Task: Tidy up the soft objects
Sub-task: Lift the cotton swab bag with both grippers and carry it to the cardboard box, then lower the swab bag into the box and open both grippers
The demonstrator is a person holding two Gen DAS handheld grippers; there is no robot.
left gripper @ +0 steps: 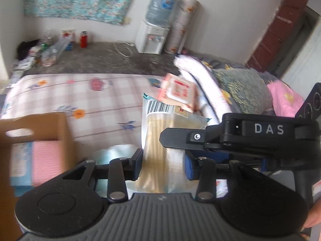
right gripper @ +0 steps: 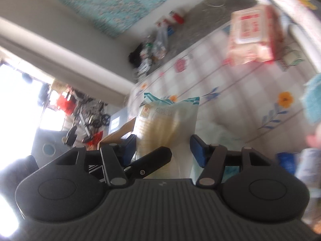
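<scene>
A clear packet [left gripper: 158, 132] of pale yellow sticks with a barcode label hangs above the checked bedsheet [left gripper: 90, 100]. My left gripper [left gripper: 164, 165] is shut on its lower part, one pad on each side. My right gripper's finger [left gripper: 176, 135] lies across the packet's front. In the right wrist view the same packet [right gripper: 168, 124] stands between the blue pads of my right gripper [right gripper: 163, 150], which press on its edges. The left gripper's finger [right gripper: 152, 160] crosses in front. A pink wipes pack [left gripper: 177, 92] lies on the bed beyond.
An open cardboard box [left gripper: 50, 124] at the left holds a pink cloth [left gripper: 47, 160] and a blue pack. Folded bedding and a patterned pillow [left gripper: 240, 90] pile up at the right. A water dispenser [left gripper: 152, 38] and bottles stand on the floor behind. A teal cloth [right gripper: 313, 102] lies at the right edge.
</scene>
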